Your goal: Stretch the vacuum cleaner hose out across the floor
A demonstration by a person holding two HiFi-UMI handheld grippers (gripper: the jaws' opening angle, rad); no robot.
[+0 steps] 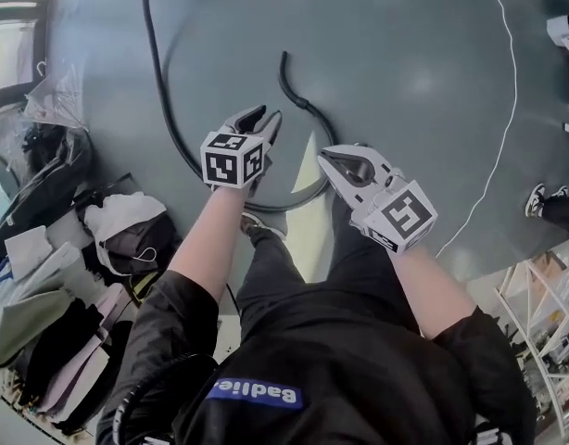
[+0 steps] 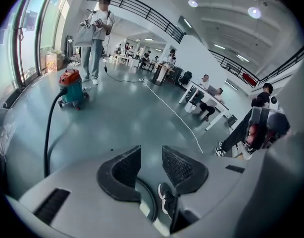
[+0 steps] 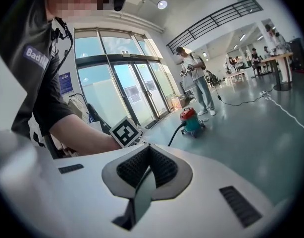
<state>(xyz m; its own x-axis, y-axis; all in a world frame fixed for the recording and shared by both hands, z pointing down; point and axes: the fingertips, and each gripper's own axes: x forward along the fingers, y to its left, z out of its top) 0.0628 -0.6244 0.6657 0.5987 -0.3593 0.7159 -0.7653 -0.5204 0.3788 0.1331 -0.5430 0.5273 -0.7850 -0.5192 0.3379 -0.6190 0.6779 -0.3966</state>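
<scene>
1. Black cross-hatched pads (image 2: 181,168) on the left gripper (image 1: 263,119) stand spread with nothing pinched between them. The right gripper (image 1: 324,154) has its pads pressed together on nothing
2. Straight below both grippers the hose (image 1: 156,63) lies on the floor (image 1: 405,44). It is a dark, limp tube that runs down from the vacuum cleaner (image 2: 71,86), sweeps under the hands in a wide hook and curls back up to its free end (image 1: 284,58)
3. I'd worry about that hook: drag from the middle and the loop only slides along, still bent. The free end looks the better place to take hold
4. The tube is round and looks slick. A shallow nip by those pads could roll off it, to my eye
5. The person's shoe (image 1: 257,225) sits just inside the curve, so a foot could snag the hose during the pull
6. The red-and-teal canister looks light, and the floor is glossy grey-green, so a hard tug may tow it along instead of straightening anything
7. A thin white cable (image 1: 509,109) snakes across the floor well off to the right, and the hose could foul it if swung that way
</scene>
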